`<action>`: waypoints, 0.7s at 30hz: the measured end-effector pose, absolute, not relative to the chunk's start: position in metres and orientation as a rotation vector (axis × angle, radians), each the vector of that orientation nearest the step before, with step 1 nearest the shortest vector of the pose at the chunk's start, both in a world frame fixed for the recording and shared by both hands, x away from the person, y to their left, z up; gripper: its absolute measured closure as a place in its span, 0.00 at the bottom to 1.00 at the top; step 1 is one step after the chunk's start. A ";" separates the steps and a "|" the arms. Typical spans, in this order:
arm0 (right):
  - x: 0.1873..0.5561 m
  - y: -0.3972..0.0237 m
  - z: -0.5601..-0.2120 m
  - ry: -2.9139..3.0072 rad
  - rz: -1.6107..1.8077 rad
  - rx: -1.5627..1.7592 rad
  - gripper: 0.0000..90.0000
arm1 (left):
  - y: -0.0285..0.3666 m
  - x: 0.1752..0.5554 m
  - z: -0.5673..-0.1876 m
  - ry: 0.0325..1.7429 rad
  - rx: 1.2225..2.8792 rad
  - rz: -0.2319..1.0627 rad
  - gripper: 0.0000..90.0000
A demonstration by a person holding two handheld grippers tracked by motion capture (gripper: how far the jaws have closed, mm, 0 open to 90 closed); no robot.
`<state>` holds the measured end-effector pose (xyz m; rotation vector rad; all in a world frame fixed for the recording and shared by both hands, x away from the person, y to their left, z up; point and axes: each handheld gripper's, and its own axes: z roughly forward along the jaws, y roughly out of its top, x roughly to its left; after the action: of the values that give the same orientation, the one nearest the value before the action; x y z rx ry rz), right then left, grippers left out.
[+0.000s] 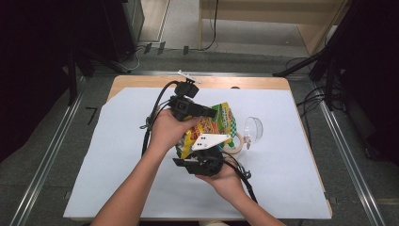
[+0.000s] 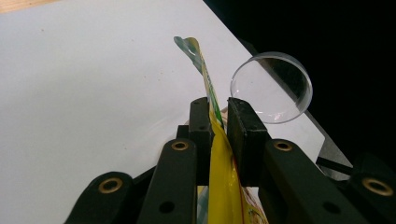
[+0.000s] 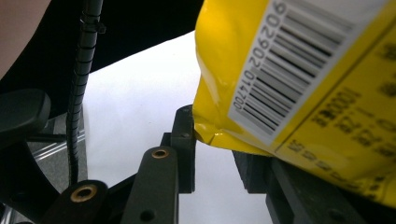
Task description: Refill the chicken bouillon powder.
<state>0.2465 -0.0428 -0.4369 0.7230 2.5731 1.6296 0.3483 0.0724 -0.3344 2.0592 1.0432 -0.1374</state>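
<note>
You have the yellow snack bag (image 1: 209,128) lifted off the worktop, near its middle, held between both tools. Your left gripper (image 2: 219,122) has its jaws clamped on the thin sealed edge of the bag, and your right gripper (image 3: 212,140) has the lower edge of the bag between its jaws; they look pressed on it, though one jaw is half hidden behind the bag. So the pick-up and two-handed hold seem done. What is left is probably pulling the seal apart, since the bag still looks sealed. Just right of the bag lie a clear plastic cup (image 1: 252,129) on its side and a roll of tape (image 1: 236,143). They rest on a white sheet (image 1: 122,155) covering the wooden worktop (image 1: 141,81). Around it are a grey floor (image 1: 47,150), metal rails and dark stands.
</note>
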 end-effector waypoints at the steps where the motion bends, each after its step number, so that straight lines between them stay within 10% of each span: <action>1: 0.247 -0.043 -0.437 2.573 1.629 0.725 0.81 | 0.072 0.349 -0.334 1.043 2.060 -0.137 0.89; 21: 0.248 -0.043 -0.436 2.567 1.633 0.728 0.81 | 0.071 0.351 -0.334 1.042 2.069 -0.135 0.89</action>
<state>0.2483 -0.0433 -0.4359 0.7276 2.5673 1.6327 0.3506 0.0712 -0.3339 2.0685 1.0418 -0.1345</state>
